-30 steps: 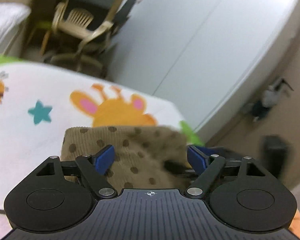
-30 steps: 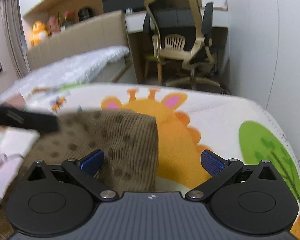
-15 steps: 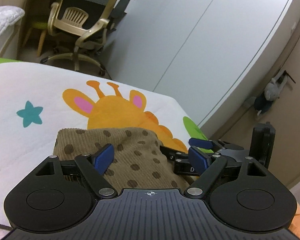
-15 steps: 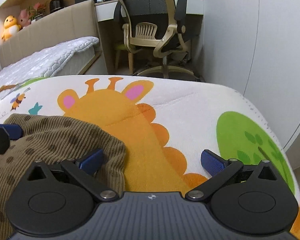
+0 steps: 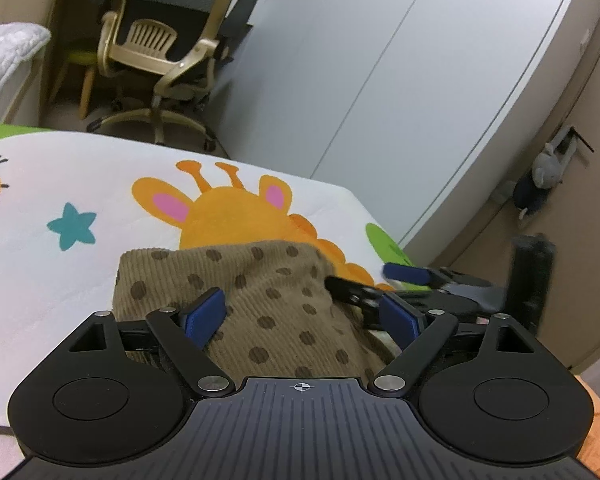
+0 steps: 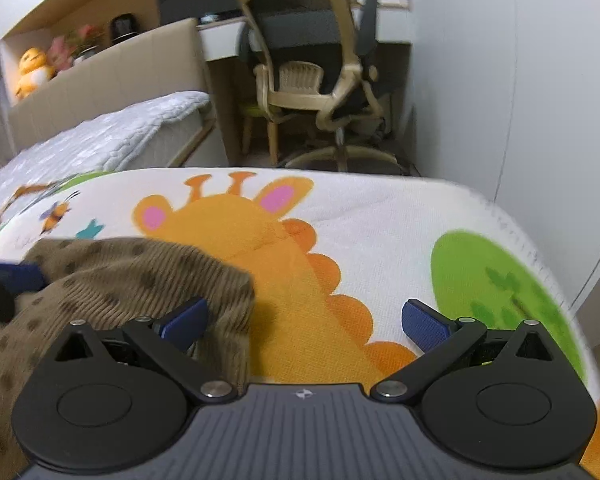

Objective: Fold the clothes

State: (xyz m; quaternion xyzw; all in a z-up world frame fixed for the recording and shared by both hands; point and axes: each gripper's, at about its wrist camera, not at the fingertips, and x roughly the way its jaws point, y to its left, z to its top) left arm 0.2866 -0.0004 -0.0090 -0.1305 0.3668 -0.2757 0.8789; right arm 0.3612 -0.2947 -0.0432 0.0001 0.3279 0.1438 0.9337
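A brown corduroy garment (image 5: pixel 260 300) with dark dots is lying bunched on a bed quilt (image 5: pixel 60 280) printed with an orange giraffe (image 6: pixel 252 232), a teal star and a bee. In the left wrist view the left gripper (image 5: pixel 302 320) is hovering over the garment with its blue fingers (image 5: pixel 204 314) spread wide; cloth is filling the gap between them, but nothing is being pinched. The right gripper (image 5: pixel 404 276) is showing in that same view at about 3 o'clock, just beside the garment's right edge. In the right wrist view the right gripper (image 6: pixel 304 322) is also standing open: its left finger (image 6: pixel 184 322) is sitting at the garment's rolled edge, at roughly 8 o'clock in the frame, while its right finger is hanging over bare quilt, so the cloth is lying beside the gap rather than in it. An office chair (image 5: pixel 160 52) is standing off the bed at 12 o'clock, clear of the work. Judging by this, the fold is only being set up, with both hands seeking a hold on the near end. The next move is calling for each gripper to settle lower, catch a corner or hem between its fingers and close firmly, gathering one layer only if possible, since thick ribbed cloth tends to bunch and slip.
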